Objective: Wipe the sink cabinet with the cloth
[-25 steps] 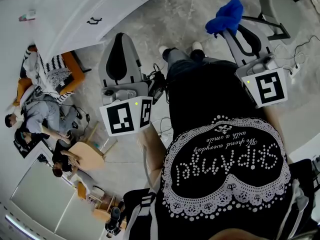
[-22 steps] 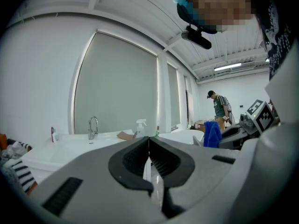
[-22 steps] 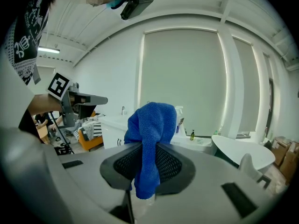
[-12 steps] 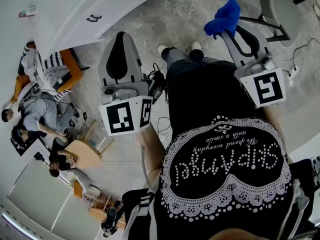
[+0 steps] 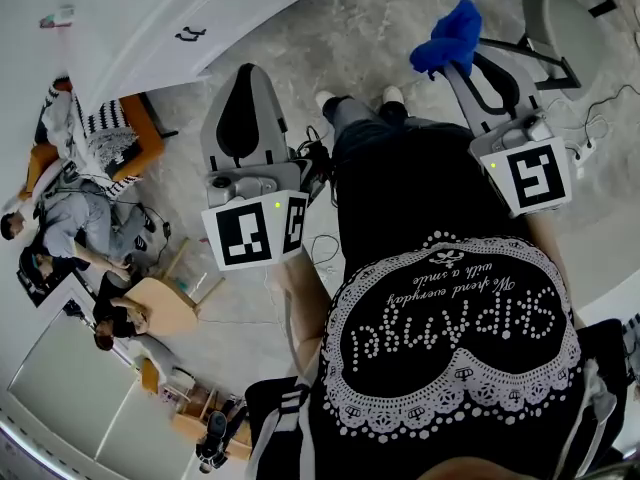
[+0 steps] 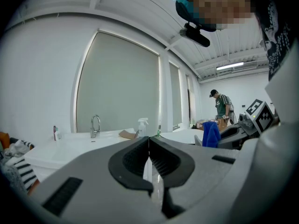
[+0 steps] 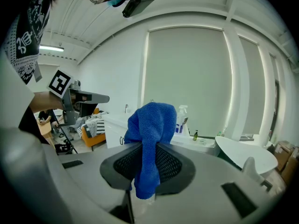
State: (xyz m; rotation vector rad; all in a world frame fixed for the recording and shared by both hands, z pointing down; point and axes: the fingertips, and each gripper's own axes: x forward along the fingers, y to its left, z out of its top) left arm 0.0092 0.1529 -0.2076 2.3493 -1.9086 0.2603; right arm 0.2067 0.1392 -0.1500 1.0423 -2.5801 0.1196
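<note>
Presently, right tongs pinch a bunched blue terry cloth, carried ready toward the white sink cabinet, well apart; left tongs pressed together, empty.

Head view steeply down; gripper views level, share sink cabinet.

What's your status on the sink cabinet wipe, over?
Right hand-held gripper shut on blue cloth. Left hand-held gripper shut, empty. Sink cabinet ahead, cloth not touching it.
</note>
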